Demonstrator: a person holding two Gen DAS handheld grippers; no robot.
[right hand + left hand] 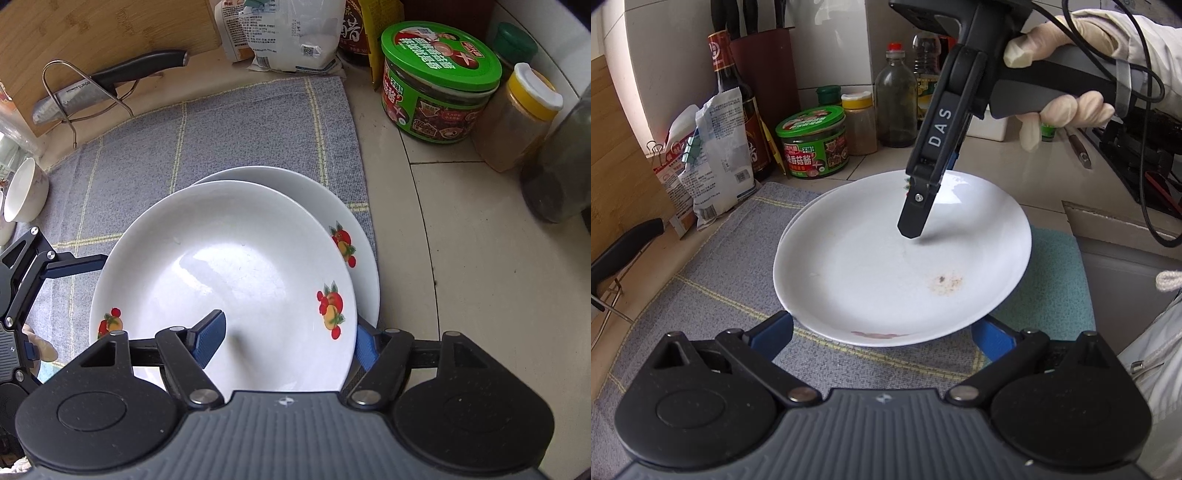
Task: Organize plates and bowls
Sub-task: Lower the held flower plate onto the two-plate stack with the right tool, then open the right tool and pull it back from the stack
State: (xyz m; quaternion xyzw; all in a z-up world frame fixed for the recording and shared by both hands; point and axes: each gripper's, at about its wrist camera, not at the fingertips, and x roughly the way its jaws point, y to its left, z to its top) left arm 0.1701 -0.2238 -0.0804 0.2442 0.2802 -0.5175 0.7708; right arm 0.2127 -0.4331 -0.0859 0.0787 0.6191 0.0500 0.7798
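On the grey cloth (258,122): we see two white plates, top plate (221,266) stacked off-centre on bottom plate (332,206).
Right gripper (288,343): jaws open, straddling top plate's near rim, one finger inside, one outside; not clamped.
Left gripper (882,332): jaws wide open, fingers under top plate's edge on either side.
Bowl (26,195): at cloth's left edge, well apart.
Jar (439,85): green lid, beside cloth.
Knife (107,85): on wire rack.
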